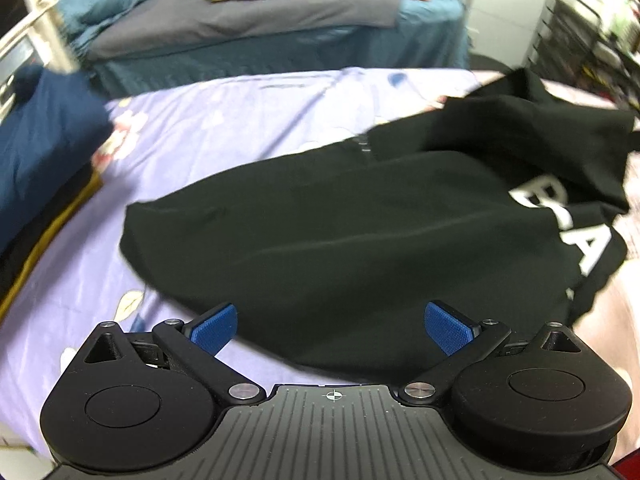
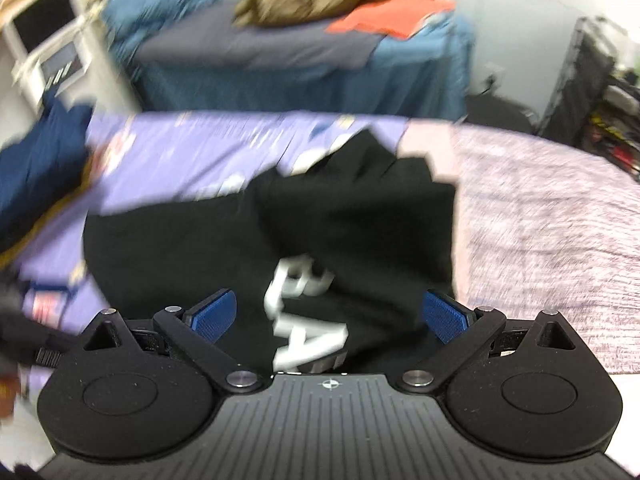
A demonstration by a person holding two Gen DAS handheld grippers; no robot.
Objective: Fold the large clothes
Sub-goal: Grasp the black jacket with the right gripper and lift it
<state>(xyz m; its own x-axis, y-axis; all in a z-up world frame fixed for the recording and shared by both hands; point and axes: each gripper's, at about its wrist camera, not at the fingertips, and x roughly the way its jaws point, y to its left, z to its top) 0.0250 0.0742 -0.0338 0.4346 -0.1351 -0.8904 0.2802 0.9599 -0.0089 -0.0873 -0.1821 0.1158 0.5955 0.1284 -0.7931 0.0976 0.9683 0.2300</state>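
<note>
A large black garment [image 1: 360, 232] with white letters lies partly folded on the purple bedsheet [image 1: 208, 136]. One flap of it is laid over its right side. My left gripper [image 1: 331, 326] hangs open just above its near edge, blue pads empty. In the right wrist view the same black garment [image 2: 344, 216] fills the middle, white letters showing near my open right gripper [image 2: 330, 314], which holds nothing. This view is blurred by motion.
A folded navy garment [image 1: 36, 148] sits on a stack at the left of the bed. Behind stands a second bed [image 1: 280, 40] with brown and orange clothes. A pink blanket [image 2: 552, 216] covers the right side. Dark shelves [image 1: 576, 28] stand at far right.
</note>
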